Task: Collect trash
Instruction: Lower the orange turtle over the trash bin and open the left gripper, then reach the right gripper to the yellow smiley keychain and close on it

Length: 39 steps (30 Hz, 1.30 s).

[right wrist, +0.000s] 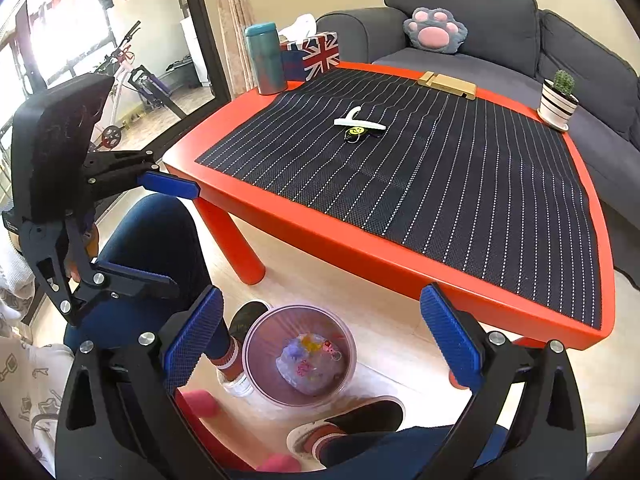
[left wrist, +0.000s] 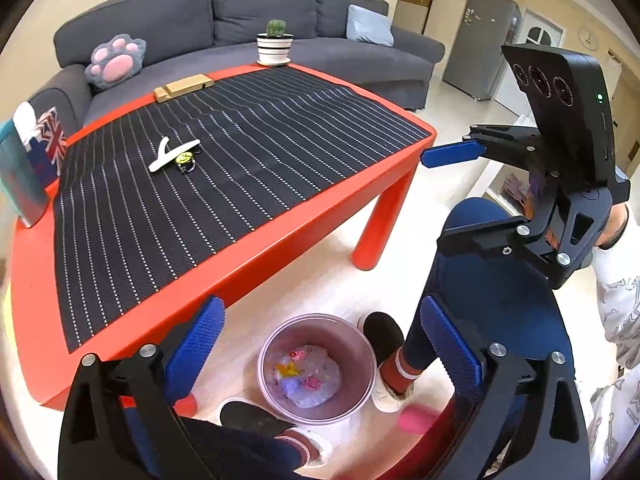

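Note:
A translucent pink bin (left wrist: 318, 368) stands on the floor between the person's feet, with crumpled wrappers (left wrist: 306, 376) inside; it also shows in the right wrist view (right wrist: 300, 354). My left gripper (left wrist: 320, 352) hangs open and empty above it. My right gripper (right wrist: 316, 344) is open and empty above it too, and shows from the side in the left wrist view (left wrist: 440, 200). On the red table (left wrist: 224, 276) lie a white Y-shaped piece (left wrist: 170, 154) and a yellow smiley keyring (left wrist: 185, 158), both also in the right wrist view (right wrist: 358, 121) (right wrist: 356, 131).
On the table stand a potted cactus (left wrist: 275, 43), a wooden block (left wrist: 182, 87), a flag tissue box (right wrist: 314, 56) and a teal bottle (right wrist: 266, 58). A grey sofa (left wrist: 224, 20) runs behind. The person's legs and slippers (left wrist: 384, 334) flank the bin.

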Available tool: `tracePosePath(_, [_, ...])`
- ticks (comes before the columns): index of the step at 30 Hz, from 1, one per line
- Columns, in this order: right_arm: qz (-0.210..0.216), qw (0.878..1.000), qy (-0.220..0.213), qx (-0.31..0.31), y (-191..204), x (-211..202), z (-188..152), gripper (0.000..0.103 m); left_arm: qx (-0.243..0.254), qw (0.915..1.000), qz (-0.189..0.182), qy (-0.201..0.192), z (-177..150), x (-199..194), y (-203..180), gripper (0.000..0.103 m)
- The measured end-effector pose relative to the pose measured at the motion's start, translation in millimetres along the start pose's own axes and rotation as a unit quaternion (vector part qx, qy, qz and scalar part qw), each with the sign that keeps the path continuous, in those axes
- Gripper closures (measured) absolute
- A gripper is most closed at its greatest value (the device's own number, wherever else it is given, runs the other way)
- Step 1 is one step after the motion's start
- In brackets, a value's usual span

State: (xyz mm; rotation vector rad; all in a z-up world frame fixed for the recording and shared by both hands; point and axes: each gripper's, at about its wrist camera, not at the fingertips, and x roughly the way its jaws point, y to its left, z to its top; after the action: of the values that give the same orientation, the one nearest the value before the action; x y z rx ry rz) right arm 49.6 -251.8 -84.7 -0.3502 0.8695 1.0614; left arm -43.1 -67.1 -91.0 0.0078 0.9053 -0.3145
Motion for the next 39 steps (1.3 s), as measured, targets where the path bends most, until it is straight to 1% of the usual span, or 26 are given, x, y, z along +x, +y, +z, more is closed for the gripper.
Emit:
tracePosePath(10, [0.004, 1.000, -0.002, -0.001, 1.4, 2.1, 0.5, 0.005, -0.013, 0.9998, 0.016, -0.003, -0.2, -2.9, 8.3, 0.008])
tracePosePath(14, [0.002, 1.000, -0.006, -0.004, 1.0, 3.5, 5.5, 0.005, -0.030, 0.9992, 0.021, -0.013, 2.1, -8.4, 18.1, 0.008])
tracePosePath(18, [-0.004, 1.000, -0.008, -0.007, -0.8, 7.0, 14.5, 0.005, -0.041, 0.9980, 0.039, -0.027, 6.1, -14.5, 29.5, 0.008])
tracePosePath(24, [-0.008, 1.000, -0.013, -0.015, -5.2, 16.6, 42.1, 0.005, -0.050, 0.9968, 0.054, -0.030, 15.2, -18.8, 51.3, 0.008])
tracePosePath(29, [-0.022, 0.999, -0.008, -0.025, -8.1, 29.0, 67.7, 0.005, -0.058, 0.9952, 0.070, -0.036, 24.3, -22.7, 71.7, 0.008])
tracePosePath(33, [-0.025, 0.999, -0.002, -0.028, -10.2, 39.1, 88.1, 0.005, -0.064, 0.9938, 0.082, -0.040, 31.7, -24.0, 86.5, 0.008])
tracePosePath(39, [-0.036, 0.999, 0.003, -0.014, -17.5, 56.8, 126.2, 0.005, -0.071, 0.9921, 0.096, -0.037, 37.5, -23.4, 105.0, 0.008])
